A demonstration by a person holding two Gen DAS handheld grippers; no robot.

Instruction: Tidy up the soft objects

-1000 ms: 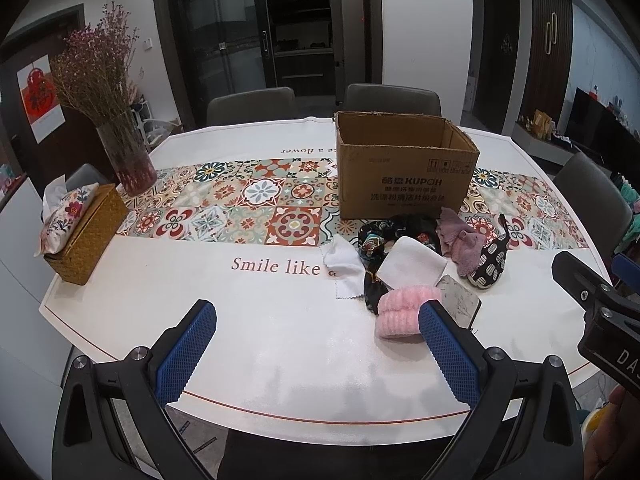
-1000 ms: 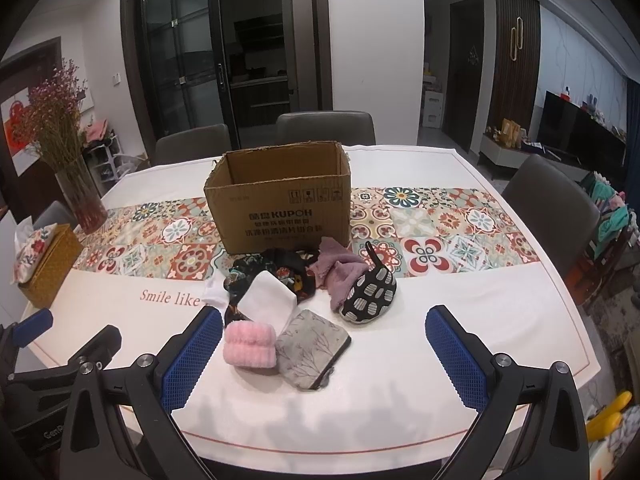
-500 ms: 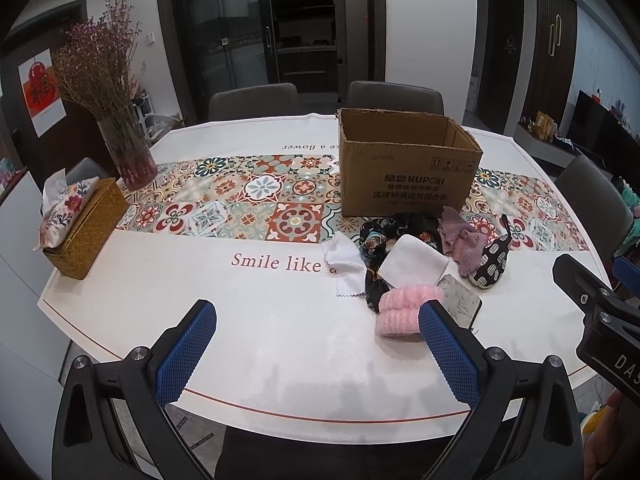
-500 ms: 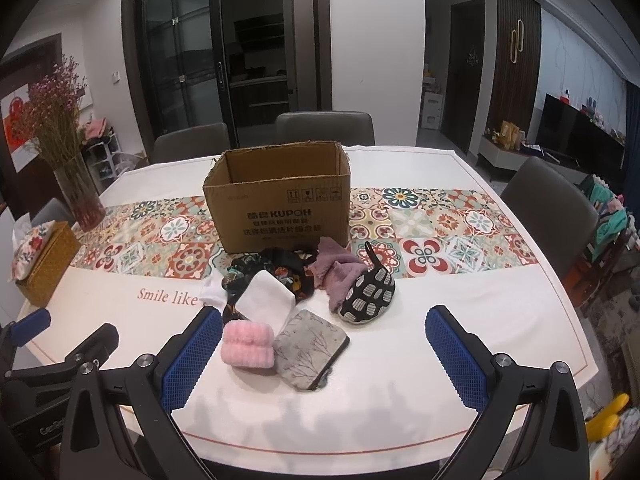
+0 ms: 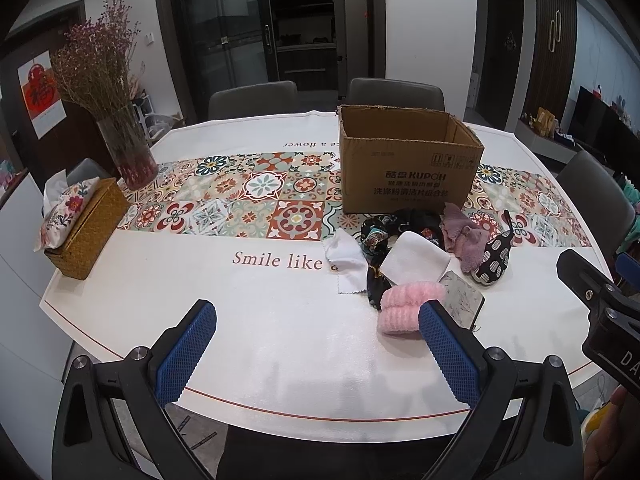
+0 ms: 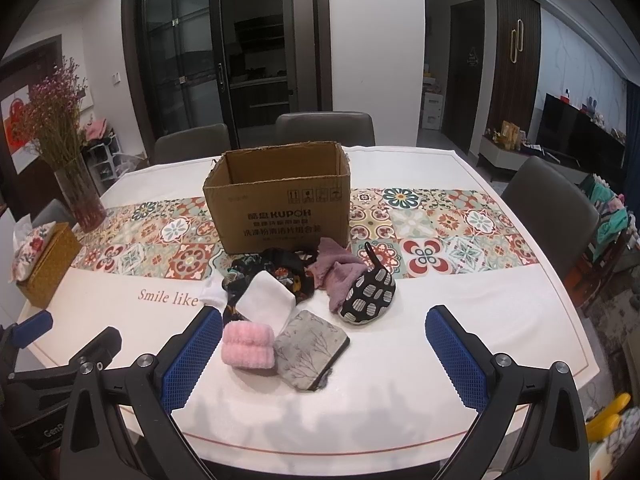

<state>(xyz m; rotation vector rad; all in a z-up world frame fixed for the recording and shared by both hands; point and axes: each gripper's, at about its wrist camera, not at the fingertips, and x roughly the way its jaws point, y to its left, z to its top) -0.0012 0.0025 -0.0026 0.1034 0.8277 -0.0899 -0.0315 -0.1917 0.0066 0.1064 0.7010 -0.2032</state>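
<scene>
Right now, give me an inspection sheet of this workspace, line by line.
Surface: white table with a patterned tile runner across the middle.
Job's things: open cardboard box; in front of it a pile: pink fluffy roll, grey pouch, white folded cloth, dark floral fabric, mauve cloth, black patterned pouch, small white cloth.
Clutter: vase of dried flowers, woven tissue box.
Grippers: left gripper and right gripper open, holding nothing, at the near edge.
Cables: nothing seen.
Surroundings: grey chairs, glass doors.
</scene>
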